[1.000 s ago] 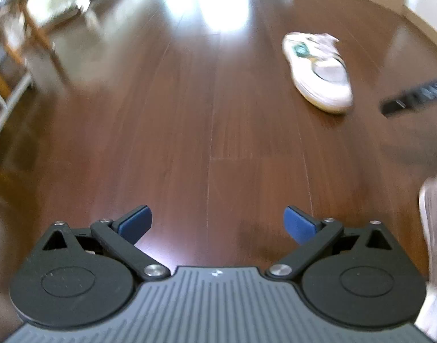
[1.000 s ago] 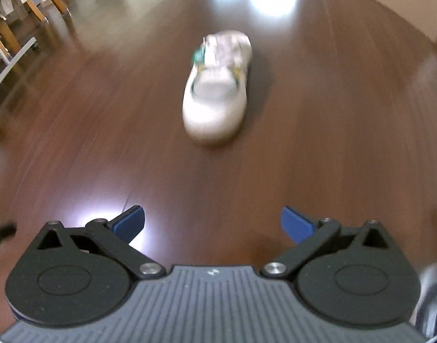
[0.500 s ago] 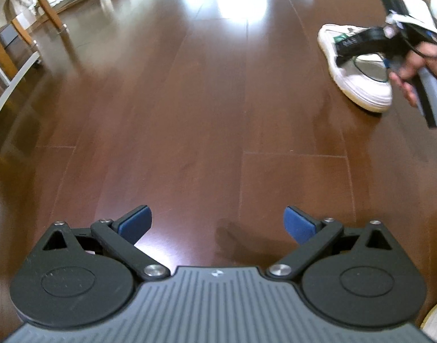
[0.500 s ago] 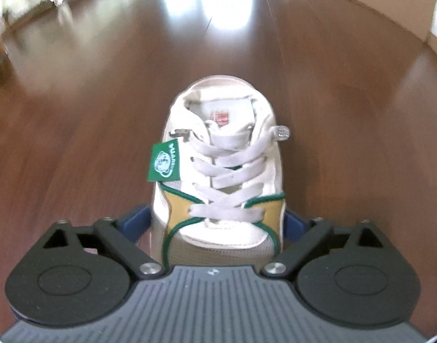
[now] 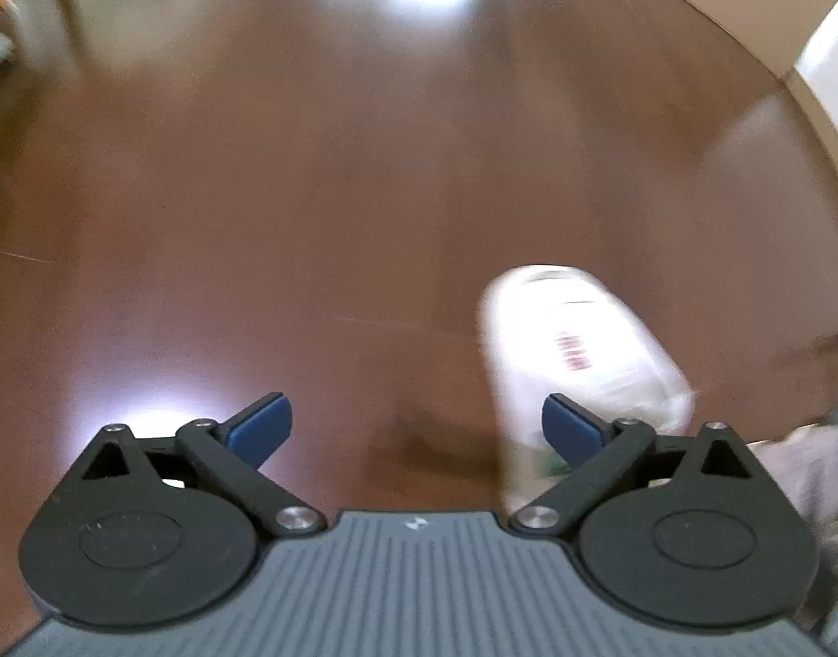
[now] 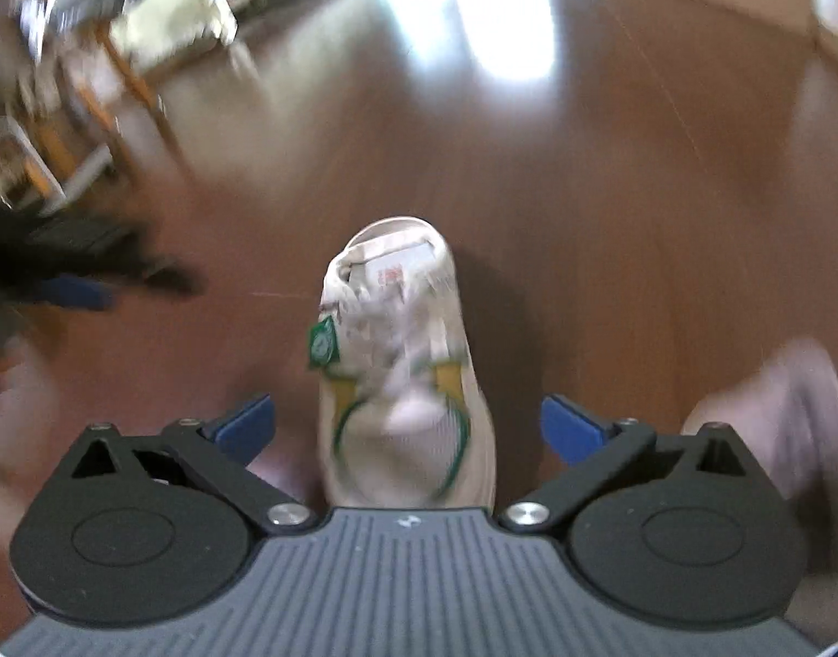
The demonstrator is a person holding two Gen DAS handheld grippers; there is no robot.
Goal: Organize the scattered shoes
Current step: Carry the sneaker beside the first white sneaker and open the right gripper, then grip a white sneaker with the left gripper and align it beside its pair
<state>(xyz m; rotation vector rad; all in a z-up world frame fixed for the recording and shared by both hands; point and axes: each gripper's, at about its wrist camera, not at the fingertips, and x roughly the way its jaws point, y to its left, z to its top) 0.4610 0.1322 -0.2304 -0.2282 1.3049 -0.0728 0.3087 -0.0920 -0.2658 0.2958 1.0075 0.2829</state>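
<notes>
A white sneaker (image 6: 402, 372) with green and yellow trim and a green tag lies on the brown wood floor, toe toward me. My right gripper (image 6: 405, 427) is open, its blue pads on either side of the shoe with gaps on both sides. In the left wrist view a blurred white sneaker (image 5: 578, 350) lies on the floor at the right, partly behind the right fingertip (image 5: 572, 427). My left gripper (image 5: 416, 427) is open and empty over bare floor.
Wooden chair legs (image 6: 123, 82) and furniture stand at the far left in the right wrist view. The other gripper (image 6: 63, 268) shows blurred at the left. A pale wall base (image 5: 747, 27) runs along the far right. A pale blurred shape (image 6: 791, 416) is at the right edge.
Both views have swung and are blurred. The right gripper's pads now stand wider apart around the sneaker. The left gripper has moved close to a white sneaker, now beside its right finger.
</notes>
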